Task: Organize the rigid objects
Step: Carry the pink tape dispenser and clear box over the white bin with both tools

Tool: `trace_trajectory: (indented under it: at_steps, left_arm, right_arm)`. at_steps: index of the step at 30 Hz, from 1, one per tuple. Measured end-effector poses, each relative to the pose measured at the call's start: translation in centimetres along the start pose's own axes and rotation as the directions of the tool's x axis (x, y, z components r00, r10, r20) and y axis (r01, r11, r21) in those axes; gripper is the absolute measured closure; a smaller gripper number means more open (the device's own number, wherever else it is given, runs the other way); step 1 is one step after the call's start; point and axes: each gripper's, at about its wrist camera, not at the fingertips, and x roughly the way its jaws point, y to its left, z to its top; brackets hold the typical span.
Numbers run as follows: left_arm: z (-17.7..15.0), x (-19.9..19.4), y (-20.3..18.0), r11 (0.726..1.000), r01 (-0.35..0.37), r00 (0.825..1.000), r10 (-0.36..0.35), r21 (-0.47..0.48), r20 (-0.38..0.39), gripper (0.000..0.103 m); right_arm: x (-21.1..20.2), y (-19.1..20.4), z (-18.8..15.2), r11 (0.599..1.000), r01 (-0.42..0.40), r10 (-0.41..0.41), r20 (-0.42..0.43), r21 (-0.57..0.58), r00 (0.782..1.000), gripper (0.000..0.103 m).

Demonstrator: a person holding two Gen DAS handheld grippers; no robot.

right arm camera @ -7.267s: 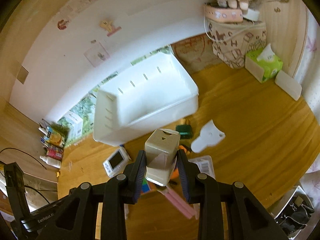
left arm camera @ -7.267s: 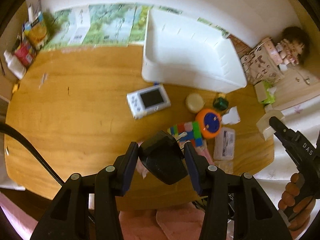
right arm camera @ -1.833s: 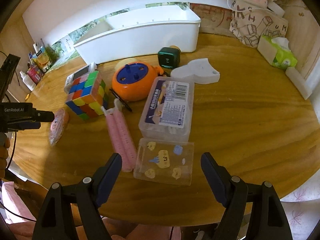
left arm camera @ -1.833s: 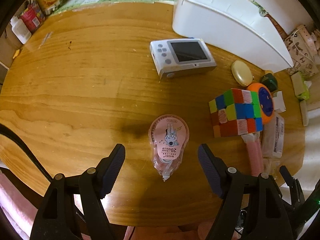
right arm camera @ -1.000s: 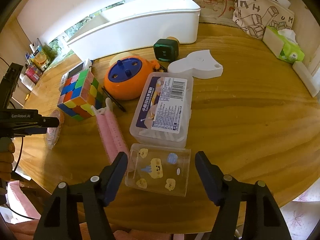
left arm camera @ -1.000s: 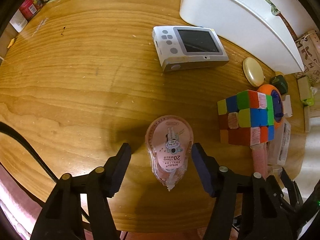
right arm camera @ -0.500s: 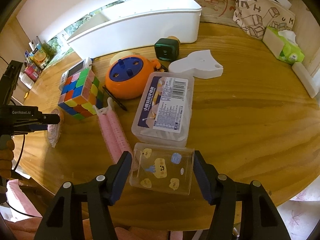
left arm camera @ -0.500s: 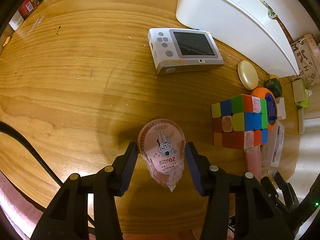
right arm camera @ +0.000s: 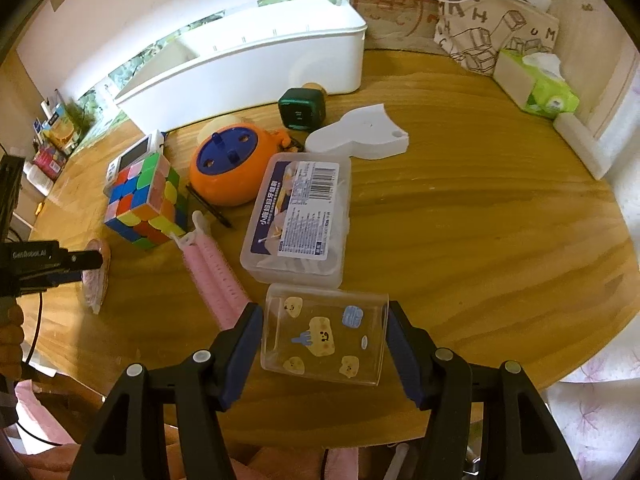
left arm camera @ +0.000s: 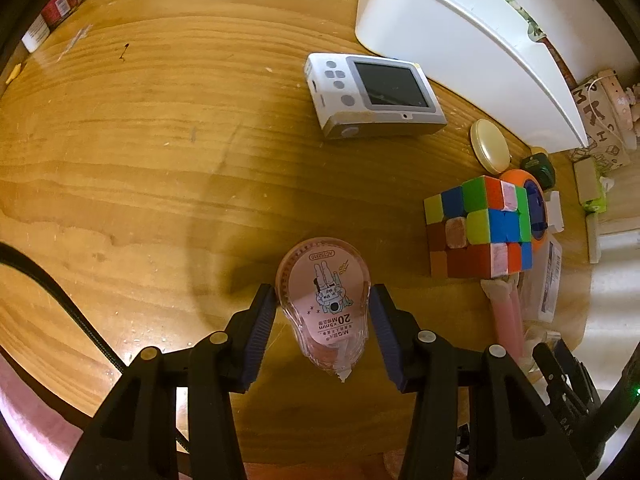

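a pink, teardrop-shaped correction tape dispenser (left arm camera: 325, 305) sits clamped between the left gripper (left arm camera: 322, 328) pads on the round wooden table (left arm camera: 160, 160); just ahead-right, a multicoloured puzzle cube (left arm camera: 478, 226). the right gripper (right arm camera: 323, 342) pinches a clear sticker-decorated plastic box (right arm camera: 323, 334).

On the tabletop (right arm camera: 480, 208), the bin (right arm camera: 256, 68) stands at the back. Before it lie the handheld console (left arm camera: 372, 94), the cube (right arm camera: 144, 200) and the round toy (right arm camera: 232, 168) — cube left of toy. The labelled box (right arm camera: 304, 216) sits right of the 2 rollers (right arm camera: 216, 276), with the clear case (right arm camera: 324, 338) just in front. The tape dispenser (left arm camera: 324, 304) lies left of the cube.
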Motion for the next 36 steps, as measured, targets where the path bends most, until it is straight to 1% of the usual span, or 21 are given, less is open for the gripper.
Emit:
trace_trajectory:
  at_steps: [6,10,16,21,27,36]
  left_arm:
    - [-1.2,-1.0,1.1,0.999,0.028,0.999,-0.029,0.016,0.027,0.052]
    - [-2.1,-2.1,1.6,0.998,0.059,0.996,-0.06,0.03,0.058,0.052]
    - [-1.6,-4.1,2.7,0.995,0.089,0.99,-0.094,0.05,0.106,0.052]
    - [-0.8,-6.2,2.9,0.992,0.102,0.982,-0.112,0.075,0.152,0.052]
    - [0.0,-8.0,2.1,0.987,0.116,0.969,-0.137,0.11,0.207,0.051]
    - [2.4,-10.7,0.1,0.981,0.101,0.944,-0.147,0.165,0.294,0.051]
  right_arm:
    - [-1.2,0.4,0.2,0.999,0.031,-0.032,0.046,0.013,0.998,0.041]
    - [-2.1,0.8,0.3,0.999,0.05,-0.051,0.083,0.017,0.995,0.041]
    - [-3.6,1.5,1.1,0.997,0.067,-0.07,0.146,0.025,0.987,0.041]
    - [-5.0,2.1,2.4,0.997,0.073,-0.076,0.212,0.022,0.974,0.041]
    - [-6.5,2.9,4.9,0.997,0.071,-0.068,0.296,0.0,0.953,0.041]
    - [-7.3,3.6,8.9,0.997,0.065,-0.045,0.378,-0.042,0.925,0.041]
